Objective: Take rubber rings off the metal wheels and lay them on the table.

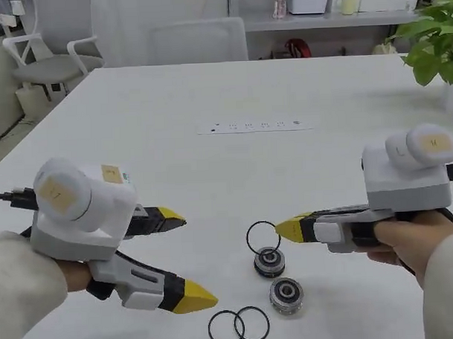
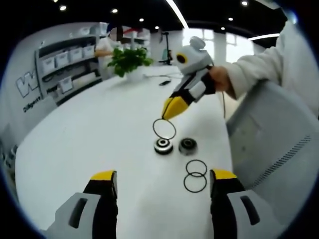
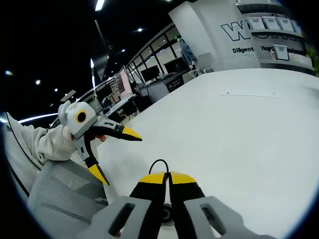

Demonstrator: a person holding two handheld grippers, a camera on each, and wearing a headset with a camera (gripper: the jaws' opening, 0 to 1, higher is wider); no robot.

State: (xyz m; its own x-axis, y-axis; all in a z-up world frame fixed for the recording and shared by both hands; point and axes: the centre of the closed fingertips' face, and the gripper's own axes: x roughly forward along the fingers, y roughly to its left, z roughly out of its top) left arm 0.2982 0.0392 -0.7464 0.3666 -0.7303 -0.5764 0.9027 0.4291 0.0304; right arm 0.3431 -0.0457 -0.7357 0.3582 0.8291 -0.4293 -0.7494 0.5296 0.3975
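Right gripper (image 1: pixel 285 229) jaws clamped on a rubber ring (image 1: pixel 248 236), which hangs just by the far metal wheel (image 1: pixel 268 262); contact unclear; left gripper (image 1: pixel 183 256) jaws wide apart, holding nothing; two rings (image 1: pixel 238 319) lie flat on the worktop (image 1: pixel 209 88) near the second wheel (image 1: pixel 287 294). Best: lift the ring clear of the wheel; lower it beside those rings; release low so it doesn't roll.

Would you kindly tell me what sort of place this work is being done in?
Probably an open-plan office or lab: a large white table, office chairs behind it, stocked shelves along a wall, and monitors on desks further back.
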